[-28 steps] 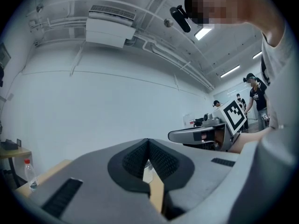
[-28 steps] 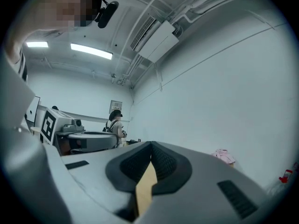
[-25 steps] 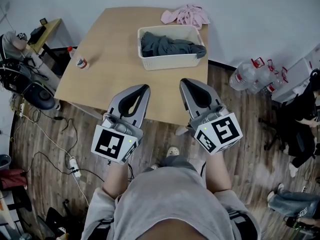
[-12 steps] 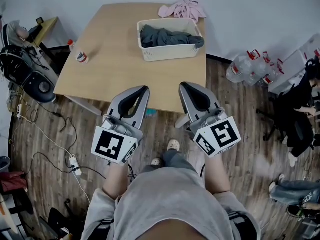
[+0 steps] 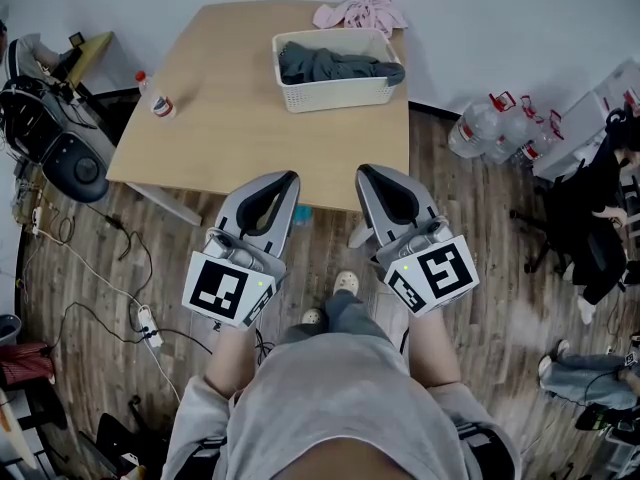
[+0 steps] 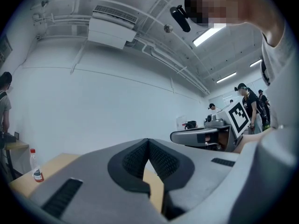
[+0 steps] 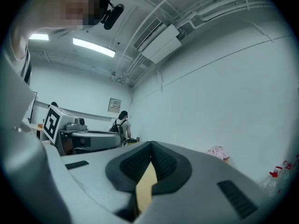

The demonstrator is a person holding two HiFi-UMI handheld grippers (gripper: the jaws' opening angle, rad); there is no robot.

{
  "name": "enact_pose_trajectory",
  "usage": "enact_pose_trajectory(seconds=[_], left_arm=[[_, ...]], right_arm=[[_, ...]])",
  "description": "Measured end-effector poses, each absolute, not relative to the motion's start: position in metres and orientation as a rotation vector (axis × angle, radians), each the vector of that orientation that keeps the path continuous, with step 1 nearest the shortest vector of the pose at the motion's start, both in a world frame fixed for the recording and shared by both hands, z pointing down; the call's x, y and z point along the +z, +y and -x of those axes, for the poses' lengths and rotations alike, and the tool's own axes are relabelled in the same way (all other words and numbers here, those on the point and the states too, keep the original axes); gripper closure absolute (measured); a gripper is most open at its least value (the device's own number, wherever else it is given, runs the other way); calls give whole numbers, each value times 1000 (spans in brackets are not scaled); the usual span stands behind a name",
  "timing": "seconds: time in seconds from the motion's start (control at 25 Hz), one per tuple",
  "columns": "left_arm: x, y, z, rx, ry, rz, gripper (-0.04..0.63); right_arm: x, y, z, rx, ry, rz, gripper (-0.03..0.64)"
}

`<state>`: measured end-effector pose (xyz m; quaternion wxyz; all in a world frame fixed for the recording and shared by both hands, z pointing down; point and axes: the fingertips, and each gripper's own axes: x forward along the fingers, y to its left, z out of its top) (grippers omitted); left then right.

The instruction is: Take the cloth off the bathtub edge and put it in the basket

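1. Change: the counter (image 5: 220,108) and its basket (image 5: 335,96) have slid toward the top of the head view. The left gripper (image 5: 288,178) and right gripper (image 5: 366,172), which earlier overlapped the counter's near edge, now hang mostly over the wooden floor (image 5: 130,258). Judged: the person is backing away and the deposit looks finished.
2. Left gripper, lower left of centre: fingers clenched tip to tip, nothing between them.
3. Basket, upper centre: a grey cloth (image 5: 330,65) lies inside, well apart from both sets of fingers. A pink cloth (image 5: 360,13) lies just behind the basket at the counter's far edge. No bathtub is in view.
4. Right gripper, lower right of centre: fingers clenched, empty.
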<state>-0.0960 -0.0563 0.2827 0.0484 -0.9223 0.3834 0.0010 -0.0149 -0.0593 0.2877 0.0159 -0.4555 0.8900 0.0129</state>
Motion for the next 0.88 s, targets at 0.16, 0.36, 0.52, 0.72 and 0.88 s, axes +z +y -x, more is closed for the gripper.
enact_pose_trajectory(seconds=[0.16, 0.36, 0.52, 0.72, 0.88], left_arm=[[281, -51, 95, 11, 1165, 2809, 597], [282, -45, 93, 17, 1161, 2809, 598], [283, -41, 91, 19, 1152, 2813, 598], [281, -34, 89, 19, 1141, 2815, 597], [279, -29, 90, 27, 1135, 2813, 597]], right_arm=[[286, -54, 15, 40, 2769, 1410, 607], [288, -48, 13, 45, 2768, 1419, 607], [289, -43, 11, 39, 2762, 1424, 607], [287, -36, 9, 37, 2752, 1431, 607], [285, -30, 10, 38, 2746, 1438, 607]])
